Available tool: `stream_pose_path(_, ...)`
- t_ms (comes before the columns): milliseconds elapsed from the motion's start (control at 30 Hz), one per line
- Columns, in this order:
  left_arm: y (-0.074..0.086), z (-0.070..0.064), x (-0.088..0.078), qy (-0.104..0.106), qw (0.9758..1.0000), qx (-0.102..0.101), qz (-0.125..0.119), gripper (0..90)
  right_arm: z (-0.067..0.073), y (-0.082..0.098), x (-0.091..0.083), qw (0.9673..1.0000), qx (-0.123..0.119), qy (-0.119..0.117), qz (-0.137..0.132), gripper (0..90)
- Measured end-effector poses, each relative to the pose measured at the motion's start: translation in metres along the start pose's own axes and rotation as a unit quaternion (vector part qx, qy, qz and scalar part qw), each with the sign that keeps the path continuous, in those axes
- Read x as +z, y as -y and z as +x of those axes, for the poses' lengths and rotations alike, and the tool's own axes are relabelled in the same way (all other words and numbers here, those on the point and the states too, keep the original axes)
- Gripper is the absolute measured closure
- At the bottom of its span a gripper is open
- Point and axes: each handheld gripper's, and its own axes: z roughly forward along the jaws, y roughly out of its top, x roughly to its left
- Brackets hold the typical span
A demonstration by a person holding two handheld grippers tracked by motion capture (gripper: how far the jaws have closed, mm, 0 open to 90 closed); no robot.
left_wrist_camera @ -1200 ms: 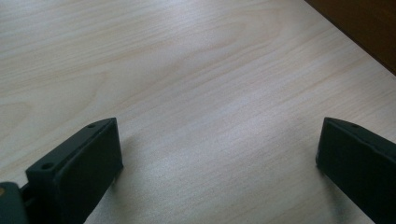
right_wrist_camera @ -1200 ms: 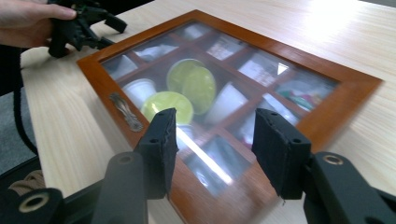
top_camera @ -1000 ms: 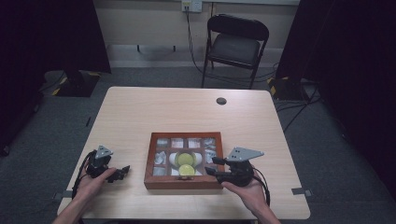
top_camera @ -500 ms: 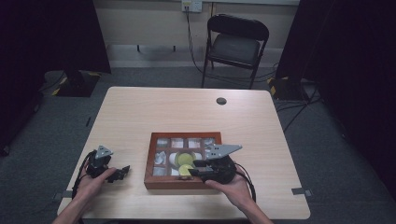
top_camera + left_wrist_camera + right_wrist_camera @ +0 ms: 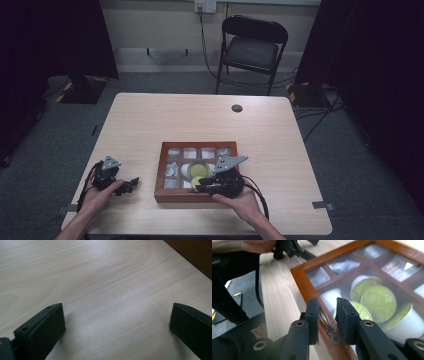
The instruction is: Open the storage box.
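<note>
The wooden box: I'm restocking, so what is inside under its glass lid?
Through the glass lid of the wooden box, white pods with green foil tops fill the middle compartments, and pale wrapped packets lie in the others. Glare and dividers hide their labels and anything beneath.

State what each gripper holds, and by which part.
The right gripper has been closing around the wooden box's metal handle, not visibly clamped yet. The left gripper holds nothing.
</note>
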Motion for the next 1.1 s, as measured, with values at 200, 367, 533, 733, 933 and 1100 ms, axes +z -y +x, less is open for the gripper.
stream_pose_path(200, 0.0, 0.0, 0.0, 0.0, 1.0, 0.0, 0.0, 0.0, 0.001, 0.002, 0.004, 0.9999, -0.006, -0.011, 0.001, 74.4)
stream_pose_path(367, 0.0, 0.0, 0.0, 0.0, 1.0, 0.0, 0.0, 0.0, 0.002, 0.003, 0.008, 0.9998, -0.011, -0.011, 0.012, 76.2)
stream_pose_path(533, 0.0, 0.0, 0.0, 0.0, 1.0, 0.0, 0.0, 0.0, 0.002, 0.003, 0.01, 0.9996, -0.024, -0.006, 0.016, 76.9)
stream_pose_path(733, 0.0, 0.0, 0.0, 0.0, 1.0, 0.0, 0.0, 0.0, 0.001, 0.004, 0.014, 0.9992, -0.032, -0.005, 0.022, 79.6)
stream_pose_path(933, 0.0, 0.0, 0.0, 0.0, 1.0, 0.0, 0.0, 0.0, 0.003, 0.005, 0.017, 0.9988, -0.043, -0.001, 0.024, 79.5)
stream_pose_path(1100, 0.0, 0.0, 0.0, 0.0, 1.0, 0.0, 0.0, 0.0, 0.003, 0.005, 0.017, 0.9987, -0.045, -0.004, 0.024, 80.2)
